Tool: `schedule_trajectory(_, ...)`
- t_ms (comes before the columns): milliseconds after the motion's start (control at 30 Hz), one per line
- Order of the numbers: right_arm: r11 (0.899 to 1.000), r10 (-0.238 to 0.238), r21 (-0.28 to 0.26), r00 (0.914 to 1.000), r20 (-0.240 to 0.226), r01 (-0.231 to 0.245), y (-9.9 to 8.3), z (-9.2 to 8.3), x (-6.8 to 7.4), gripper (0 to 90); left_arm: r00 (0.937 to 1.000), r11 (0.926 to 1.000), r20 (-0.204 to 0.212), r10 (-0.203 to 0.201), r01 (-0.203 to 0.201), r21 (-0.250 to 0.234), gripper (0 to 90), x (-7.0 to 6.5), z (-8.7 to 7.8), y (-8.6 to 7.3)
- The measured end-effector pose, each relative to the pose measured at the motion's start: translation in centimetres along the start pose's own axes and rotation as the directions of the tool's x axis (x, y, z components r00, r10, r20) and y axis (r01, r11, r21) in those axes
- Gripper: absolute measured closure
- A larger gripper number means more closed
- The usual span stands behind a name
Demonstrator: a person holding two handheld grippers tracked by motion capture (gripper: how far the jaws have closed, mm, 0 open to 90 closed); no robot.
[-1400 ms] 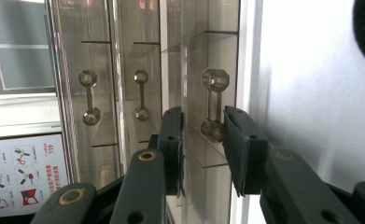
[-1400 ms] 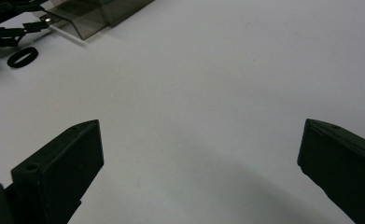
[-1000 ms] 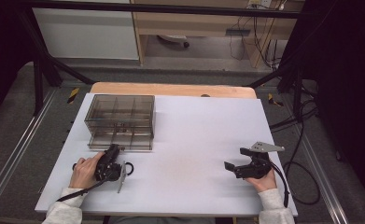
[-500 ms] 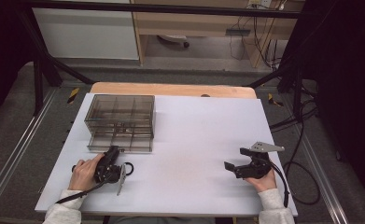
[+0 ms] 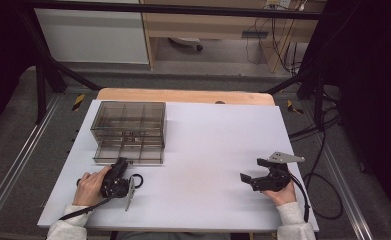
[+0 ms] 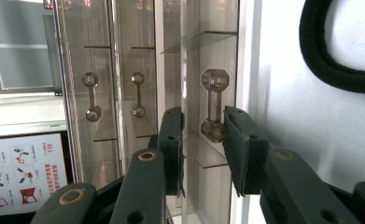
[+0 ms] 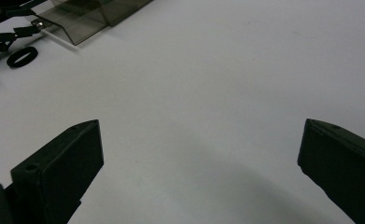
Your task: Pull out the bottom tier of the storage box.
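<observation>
A smoky clear drawer cabinet [image 5: 128,120] stands at the back left of the white table top [image 5: 213,145]. Its bottom drawer [image 5: 128,152] is pulled out toward me. My left gripper [image 5: 120,163] lies on its side at that drawer's front. In the left gripper view the jaws [image 6: 203,140] straddle the drawer's dumbbell handle [image 6: 214,105]. The right pad is at the handle's lower knob, and a gap shows on the other side. My right gripper [image 5: 251,170] rests at the front right with jaws wide [image 7: 199,149] over bare table.
A black ring [image 5: 137,181] lies by the left gripper, also seen as a ring [image 6: 339,60] [image 7: 21,57] in both gripper views. The cabinet [image 7: 91,14] sits far off in the right gripper view. Cables [image 5: 323,170] trail on the floor at the right.
</observation>
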State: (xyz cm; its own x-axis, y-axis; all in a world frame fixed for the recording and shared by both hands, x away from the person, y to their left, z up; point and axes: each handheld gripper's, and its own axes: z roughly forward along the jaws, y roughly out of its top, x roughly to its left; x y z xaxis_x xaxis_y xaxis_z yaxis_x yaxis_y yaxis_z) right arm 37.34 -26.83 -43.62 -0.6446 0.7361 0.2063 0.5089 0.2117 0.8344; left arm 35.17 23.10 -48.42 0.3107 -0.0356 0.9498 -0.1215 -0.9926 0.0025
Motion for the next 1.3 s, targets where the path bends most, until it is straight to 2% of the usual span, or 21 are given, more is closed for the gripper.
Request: schedule_trajectory(1300, 1.000, -0.001, -0.002, 1.0000, 0.002, 0.001, 0.01, -0.03, 0.03, 0.7, 0.9998, 1.0000, 0.019, -0.005, 0.005, -0.004, 68.4, -0.33, -0.28, 0.03)
